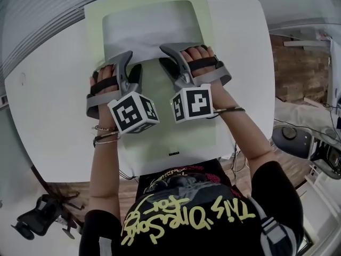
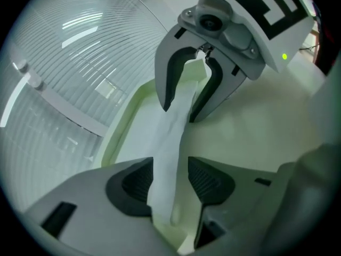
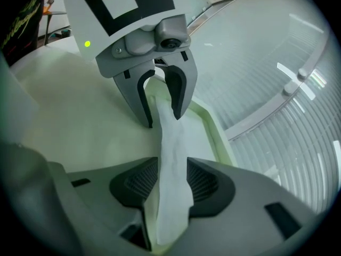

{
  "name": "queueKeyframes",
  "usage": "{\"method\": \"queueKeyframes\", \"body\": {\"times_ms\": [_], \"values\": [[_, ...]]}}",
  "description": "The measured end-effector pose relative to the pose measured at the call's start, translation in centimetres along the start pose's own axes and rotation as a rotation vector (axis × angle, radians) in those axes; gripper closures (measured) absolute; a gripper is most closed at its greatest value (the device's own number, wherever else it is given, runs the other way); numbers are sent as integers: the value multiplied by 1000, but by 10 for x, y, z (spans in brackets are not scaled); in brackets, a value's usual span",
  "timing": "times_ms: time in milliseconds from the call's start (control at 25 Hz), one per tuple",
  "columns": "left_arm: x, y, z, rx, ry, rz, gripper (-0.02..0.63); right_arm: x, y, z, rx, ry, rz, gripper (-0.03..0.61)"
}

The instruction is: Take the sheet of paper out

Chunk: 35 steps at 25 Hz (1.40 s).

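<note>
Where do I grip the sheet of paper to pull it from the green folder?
Grip the sheet of paper by its lifted near edge, coming from the person's side: that edge stands up between the open jaws of the left gripper and right gripper.

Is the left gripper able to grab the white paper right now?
Probably yes. A lifted edge of the paper stands between the open jaws of the left gripper. Nothing blocks it, so closing them should catch it.
</note>
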<state>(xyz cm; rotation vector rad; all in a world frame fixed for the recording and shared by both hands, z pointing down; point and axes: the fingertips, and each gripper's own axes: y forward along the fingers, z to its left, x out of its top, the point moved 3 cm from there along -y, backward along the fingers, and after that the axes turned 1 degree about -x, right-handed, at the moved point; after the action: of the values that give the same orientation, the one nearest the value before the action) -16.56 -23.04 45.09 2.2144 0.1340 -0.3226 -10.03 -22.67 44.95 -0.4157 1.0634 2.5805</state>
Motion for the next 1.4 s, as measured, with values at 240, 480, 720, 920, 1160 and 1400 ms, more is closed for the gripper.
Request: {"method": "queueKeyframes", "body": {"times_ms": [240,480,720,920,1160,1400], "values": [[4,1,6,27,-12,-7,416,-1,0,-3,-15,-2,-3,422],[9,-2,14,41,-22,-27,442,0,1,-3,-17,-2,-14,422],[12,-3,19,48,-37,-45,467,0,5,-5,-23,-23,-7,422],[14,-3,24,70,-65,-60,535,0,6,-8,-27,-8,-13,422],[14,-4,29,76,-84,-67,560,-2,8,-10,-32,-1,-9,422],[8,-3,25,67,-82,-56,566,-4,8,-15,-44,-19,8,502]]}}
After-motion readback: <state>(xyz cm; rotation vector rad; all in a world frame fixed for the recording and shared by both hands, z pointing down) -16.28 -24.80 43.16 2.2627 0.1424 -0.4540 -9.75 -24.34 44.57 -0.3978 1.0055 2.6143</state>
